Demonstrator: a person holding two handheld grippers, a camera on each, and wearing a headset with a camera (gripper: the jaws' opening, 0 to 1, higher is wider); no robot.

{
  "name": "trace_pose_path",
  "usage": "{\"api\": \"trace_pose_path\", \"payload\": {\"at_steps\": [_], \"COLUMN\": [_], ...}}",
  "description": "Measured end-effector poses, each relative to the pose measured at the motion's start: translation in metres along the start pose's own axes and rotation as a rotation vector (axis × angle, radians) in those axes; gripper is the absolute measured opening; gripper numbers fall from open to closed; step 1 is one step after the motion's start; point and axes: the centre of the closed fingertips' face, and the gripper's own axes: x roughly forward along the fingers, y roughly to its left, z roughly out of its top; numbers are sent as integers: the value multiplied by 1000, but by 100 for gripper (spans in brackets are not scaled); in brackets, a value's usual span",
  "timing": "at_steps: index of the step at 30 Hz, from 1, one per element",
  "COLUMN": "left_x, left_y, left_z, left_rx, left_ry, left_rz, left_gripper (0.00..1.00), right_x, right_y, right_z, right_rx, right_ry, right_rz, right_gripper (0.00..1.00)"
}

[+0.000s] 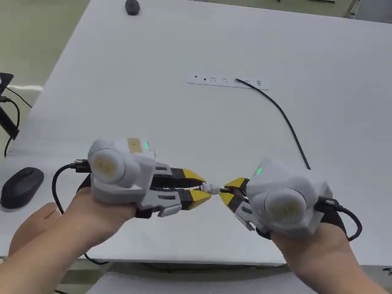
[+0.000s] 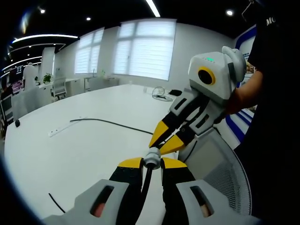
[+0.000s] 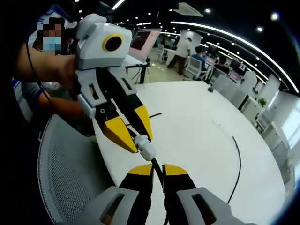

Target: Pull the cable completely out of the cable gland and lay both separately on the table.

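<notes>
Left gripper: I see my left gripper [image 1: 205,187] near the table's near edge, left of centre, with its yellow-tipped jaws pointing right. The jaws are pinched on the small white ribbed plastic cable gland [image 1: 213,189].
Right gripper: my right gripper [image 1: 225,191] faces the left one from the right, tip to tip. Its jaws are pressed nearly together, and in the right gripper view they clamp the thin black cable [image 3: 157,165] just behind the gland.
Cable gland: it is held in the air between the two sets of jaw tips, above the near part of the table and not resting on it. In the left gripper view it sits right between my own yellow tips.
Cable: it is threaded through the gland. In the left gripper view a black length runs back from the gland between the left jaws. In the right gripper view it runs from the gland down between the right jaws.
Hands: the left hand [image 1: 92,214] and the right hand [image 1: 318,245] each hold a gripper body from below.
Table: the white table [image 1: 184,116] is wide and mostly bare around the grippers.
Far side: a white power strip [image 1: 226,81] lies well beyond the grippers. Its black cord [image 1: 288,125] curves toward the near right.
Near left: a black computer mouse [image 1: 21,185] lies on the table, left of the left hand.
Below the edge: a grey mesh chair back [image 3: 61,173] stands just off the near side of the table.
</notes>
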Motion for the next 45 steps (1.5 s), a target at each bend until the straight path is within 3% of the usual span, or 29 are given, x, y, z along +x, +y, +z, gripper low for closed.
{"api": "trace_pose_path", "payload": {"at_steps": [8, 17, 20, 26, 45], "left_x": [-1, 0, 0, 0, -2], "left_y": [-1, 1, 2, 2, 3], "left_z": [3, 8, 8, 6, 3], "left_rx": [-2, 7, 6, 6, 0], "left_ry": [-8, -17, -16, -16, -19], "left_rz": [5, 11, 14, 14, 19], "left_gripper": [15, 15, 15, 15, 15], "right_x": [0, 2, 5, 10, 33], "right_y": [-2, -7, -10, -16, -29], "right_z": [-2, -9, -17, -36, -109], "right_rx": [3, 54, 119, 124, 375], "right_ry": [-26, -37, -32, -2, 99], "right_rz": [-13, -33, -32, -54, -85], "right_gripper": [0, 0, 0, 0, 0]}}
